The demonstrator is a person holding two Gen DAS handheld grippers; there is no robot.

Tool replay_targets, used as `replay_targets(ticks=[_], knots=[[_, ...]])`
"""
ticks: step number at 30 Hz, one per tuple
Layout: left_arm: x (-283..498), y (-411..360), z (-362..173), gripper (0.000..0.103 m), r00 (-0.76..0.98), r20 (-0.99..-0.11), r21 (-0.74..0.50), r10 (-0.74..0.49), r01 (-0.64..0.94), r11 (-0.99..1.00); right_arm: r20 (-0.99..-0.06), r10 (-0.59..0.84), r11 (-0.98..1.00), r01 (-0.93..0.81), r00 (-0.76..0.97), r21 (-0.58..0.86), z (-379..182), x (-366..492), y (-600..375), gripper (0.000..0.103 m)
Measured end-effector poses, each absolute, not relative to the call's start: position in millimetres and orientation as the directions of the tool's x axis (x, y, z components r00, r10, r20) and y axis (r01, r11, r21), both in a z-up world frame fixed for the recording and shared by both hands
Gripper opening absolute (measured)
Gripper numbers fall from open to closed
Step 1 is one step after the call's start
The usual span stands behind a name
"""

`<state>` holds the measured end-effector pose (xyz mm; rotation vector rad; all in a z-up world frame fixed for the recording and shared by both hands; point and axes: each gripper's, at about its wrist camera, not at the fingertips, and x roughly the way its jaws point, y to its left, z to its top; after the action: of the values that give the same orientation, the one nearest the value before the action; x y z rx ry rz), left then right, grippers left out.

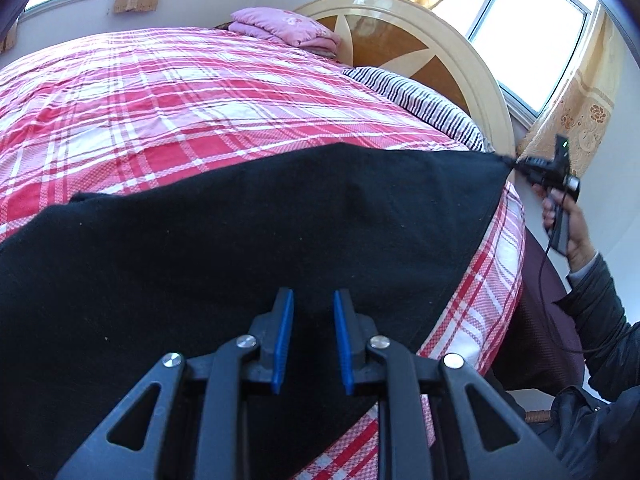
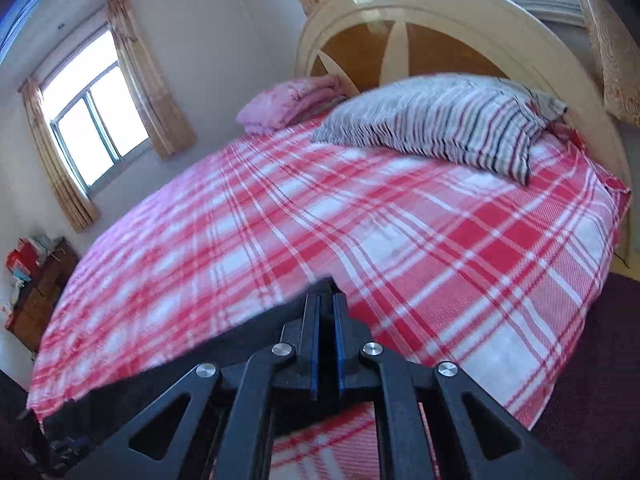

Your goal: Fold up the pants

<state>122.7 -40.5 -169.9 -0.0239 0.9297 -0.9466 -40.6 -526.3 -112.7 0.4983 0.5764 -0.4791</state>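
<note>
Black pants [image 1: 240, 240] spread on plaid bed [image 1: 180, 92]; striped pillow [image 2: 440, 124], pink folded blanket [image 2: 288, 104] near headboard [image 2: 440, 32]; right gripper [image 2: 326, 312] pinching pants corner; left gripper [image 1: 313, 308] fingers narrowly apart over fabric; curtained windows [image 2: 92, 116].

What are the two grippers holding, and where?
Right gripper pinches the black pants by a corner. Whether the left gripper grips them cannot be told.
</note>
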Motion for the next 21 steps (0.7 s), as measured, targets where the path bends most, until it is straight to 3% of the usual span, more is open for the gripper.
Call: replay_targets(ticks=[9, 10, 12, 13, 16, 21], knots=[[125, -40, -170, 0.023, 0.218, -0.675, -0.403, -0.705, 0.691, 0.600, -0.644, -0.268, 0.737, 0.583, 0.717, 0.342, -142, -57, -541, 0.007], [126, -40, -170, 0.023, 0.219, -0.674, -0.404, -0.705, 0.690, 0.600, -0.648, -0.276, 0.741, 0.587, 0.710, 0.327, -141, -56, -540, 0.010], [125, -39, -170, 0.023, 0.221, -0.674, -0.403, -0.705, 0.690, 0.602, -0.647, -0.311, 0.730, 0.611, 0.696, 0.307, -137, -60, -542, 0.031], [124, -38, -168, 0.023, 0.224, -0.675, -0.399, -0.702, 0.690, 0.604, -0.641, -0.322, 0.725, 0.616, 0.697, 0.307, -135, -62, -543, 0.034], [118, -33, -162, 0.023, 0.276, -0.691, -0.330, -0.668, 0.702, 0.631, -0.630, -0.407, 0.709, 0.664, 0.661, 0.239, -124, -69, -541, 0.034], [114, -10, -153, 0.023, 0.352, -0.682, -0.290, -0.641, 0.674, 0.679, -0.574, -0.387, 0.814, 0.560, 0.722, 0.156, -98, -53, -496, 0.034]])
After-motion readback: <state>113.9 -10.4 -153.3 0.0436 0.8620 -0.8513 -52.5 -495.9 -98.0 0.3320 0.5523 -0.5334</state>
